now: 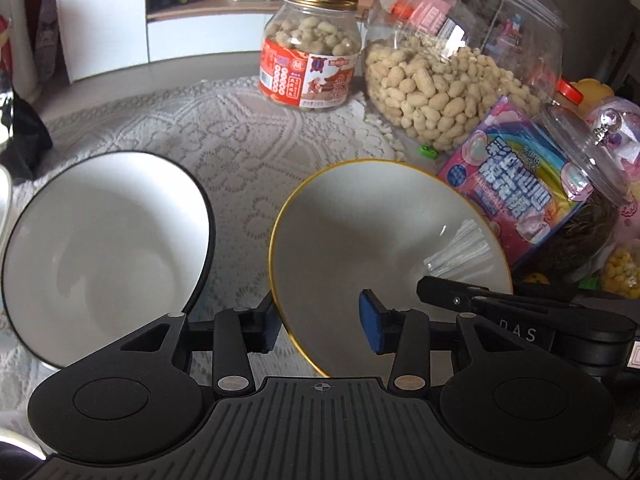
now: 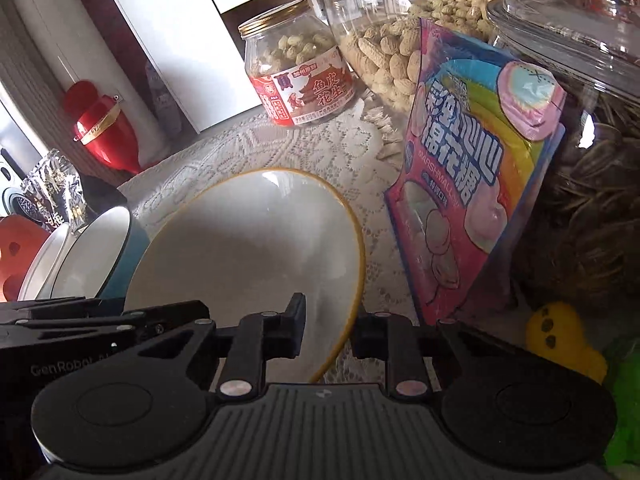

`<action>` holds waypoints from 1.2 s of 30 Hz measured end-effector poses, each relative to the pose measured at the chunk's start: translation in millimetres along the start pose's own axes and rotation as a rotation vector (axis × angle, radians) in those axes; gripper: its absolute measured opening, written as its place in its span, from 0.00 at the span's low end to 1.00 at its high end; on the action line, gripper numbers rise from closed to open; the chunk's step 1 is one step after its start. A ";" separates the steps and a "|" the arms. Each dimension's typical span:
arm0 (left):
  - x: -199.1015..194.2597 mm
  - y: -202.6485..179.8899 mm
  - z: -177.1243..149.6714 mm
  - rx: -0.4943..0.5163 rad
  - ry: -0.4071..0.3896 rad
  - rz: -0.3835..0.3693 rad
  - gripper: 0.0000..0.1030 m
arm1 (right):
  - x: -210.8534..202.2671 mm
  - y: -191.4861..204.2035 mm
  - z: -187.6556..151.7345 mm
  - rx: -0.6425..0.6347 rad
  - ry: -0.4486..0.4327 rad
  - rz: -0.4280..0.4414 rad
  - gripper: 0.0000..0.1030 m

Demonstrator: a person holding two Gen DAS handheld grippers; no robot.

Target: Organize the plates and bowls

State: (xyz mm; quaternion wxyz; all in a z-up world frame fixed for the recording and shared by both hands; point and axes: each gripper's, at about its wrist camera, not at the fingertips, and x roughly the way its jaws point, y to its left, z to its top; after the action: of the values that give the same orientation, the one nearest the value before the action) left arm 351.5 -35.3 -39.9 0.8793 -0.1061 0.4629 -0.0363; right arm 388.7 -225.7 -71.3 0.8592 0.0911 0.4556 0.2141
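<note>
A white bowl with a gold rim point(image 1: 372, 240) sits on the lace cloth; it also shows in the right wrist view point(image 2: 256, 252). My left gripper point(image 1: 322, 326) is open, its fingers straddling the bowl's near left rim. My right gripper point(image 2: 328, 332) is open too, one finger inside the bowl and one outside its right rim. A white bowl with a black rim point(image 1: 104, 252) stands to the left; in the right wrist view it shows as a teal-sided bowl point(image 2: 100, 256) beside another white dish point(image 2: 44, 264).
A peanut jar with a red label point(image 1: 310, 48), a large clear peanut jar point(image 1: 452, 64), a pink marshmallow bag point(image 1: 516, 184) and a jar of sunflower seeds point(image 2: 588, 168) crowd the back and right. A red vase point(image 2: 104, 132) stands far left.
</note>
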 end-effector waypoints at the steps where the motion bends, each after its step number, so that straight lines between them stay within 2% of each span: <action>1: -3.1 3.8 -2.6 -0.026 0.021 -0.025 0.43 | -3.8 0.9 -2.5 -0.004 0.007 0.003 0.21; 4: -15.2 10.8 -17.0 -0.064 0.068 -0.078 0.43 | -19.0 4.4 -17.1 -0.027 0.026 0.008 0.22; 10: -43.4 -1.3 -51.2 -0.002 0.091 -0.070 0.43 | -45.6 13.1 -51.2 -0.065 0.088 0.032 0.22; 15: -51.7 -6.2 -71.2 0.042 0.109 -0.055 0.42 | -58.9 19.7 -77.7 -0.091 0.117 0.042 0.22; 24: -58.9 -1.1 -76.5 0.063 0.093 -0.042 0.28 | -63.3 28.2 -84.2 -0.122 0.112 0.011 0.24; 30: -63.8 4.9 -72.7 0.057 0.070 -0.057 0.27 | -64.4 31.0 -80.5 -0.140 0.098 -0.022 0.24; 34: -73.7 17.5 -59.0 0.027 0.040 -0.101 0.27 | -73.9 31.8 -72.0 -0.167 0.040 -0.084 0.25; 36: -82.4 30.9 -43.0 0.001 -0.004 -0.138 0.27 | -79.8 31.5 -64.6 -0.164 0.012 -0.119 0.29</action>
State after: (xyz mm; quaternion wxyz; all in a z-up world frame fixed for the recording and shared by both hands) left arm 268.2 1.6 -3.9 0.8756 -0.1375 0.4528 -0.0970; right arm 287.3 -236.1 -37.5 0.8722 -0.0079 0.4464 0.1998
